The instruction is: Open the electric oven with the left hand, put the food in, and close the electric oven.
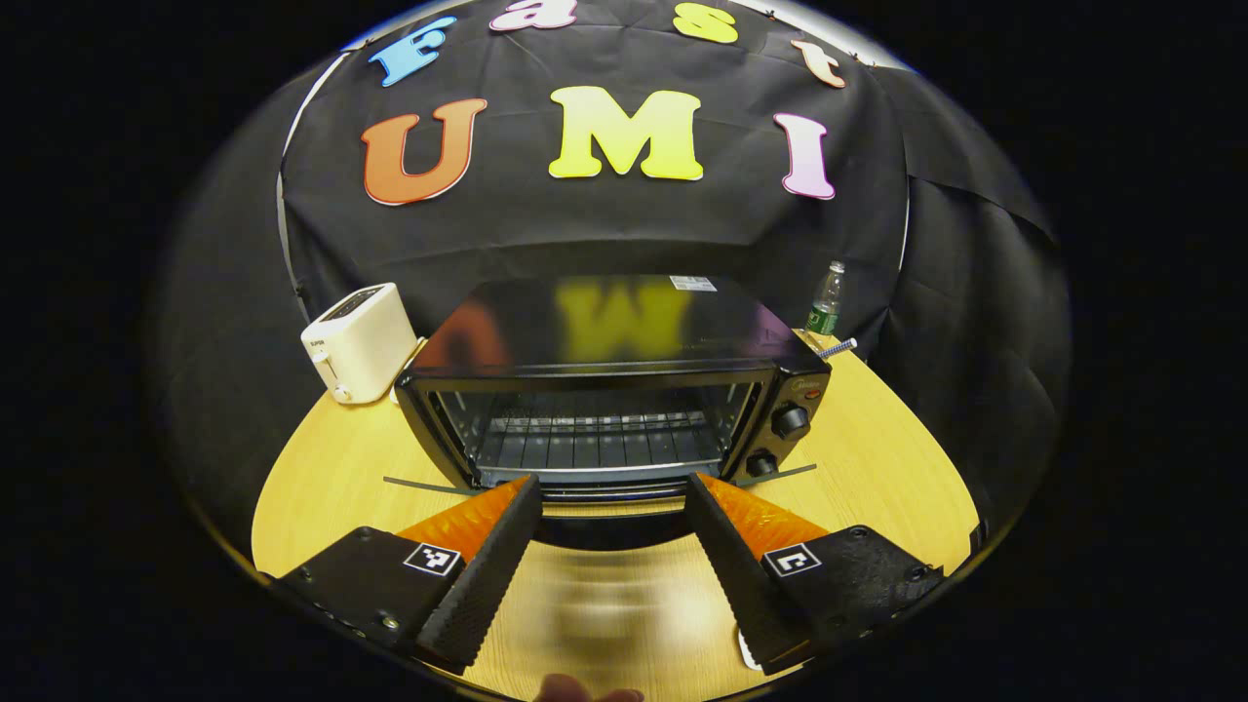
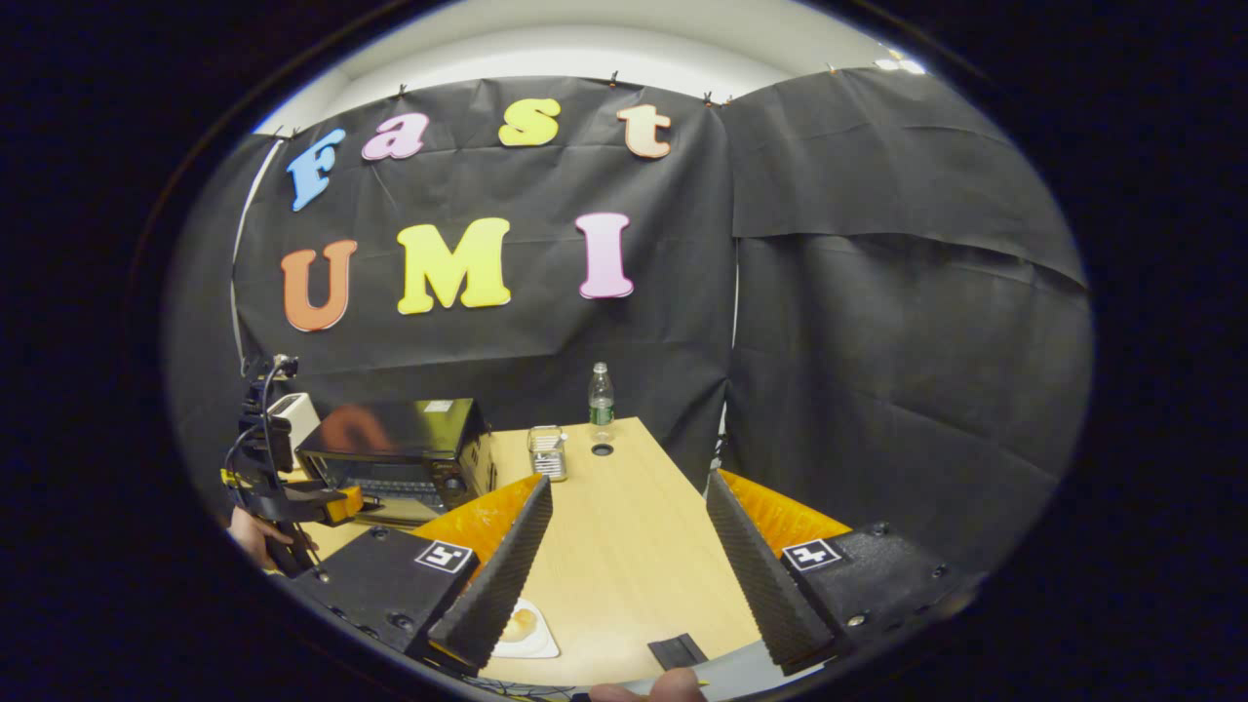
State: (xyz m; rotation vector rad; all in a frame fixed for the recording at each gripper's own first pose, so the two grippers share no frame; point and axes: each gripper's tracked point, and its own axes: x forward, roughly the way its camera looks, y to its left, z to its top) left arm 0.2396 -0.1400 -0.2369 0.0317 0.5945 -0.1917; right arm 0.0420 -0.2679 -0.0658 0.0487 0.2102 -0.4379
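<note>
In the left gripper view, the left gripper [image 1: 612, 487] was held low over the wooden surface [image 1: 877, 458], levelled and aimed squarely at the front of the electric oven [image 1: 609, 390]. Its jaws stood wide apart and released, with nothing between them; the two tips lay just before the lower front edge of the oven. The oven door [image 1: 600, 580] appeared lowered toward the camera, showing as a blurred reflective plane between the jaws, and the wire rack [image 1: 595, 434] inside the cavity was exposed. Two control knobs [image 1: 788, 421] sat on the right of the oven front. A white toaster [image 1: 359, 343] stood to the left of the oven, and a plastic bottle [image 1: 825, 304] stood behind its right rear corner. In the right gripper view, the right gripper [image 2: 629, 492] was held above the near part of the surface, pointing along its length toward the booth wall, well apart from the oven, which sat at the left. Its jaws were likewise spread and released, gripping nothing. The food [image 2: 519, 624], a pale bun-like item, lay on a small white plate [image 2: 531, 639] on the surface, partly hidden behind the left finger. The left gripper was visible at far left with a hand [image 2: 255, 534] behind it, positioned in front of the oven. A clear container [image 2: 547, 451] stood beside the oven.
</note>
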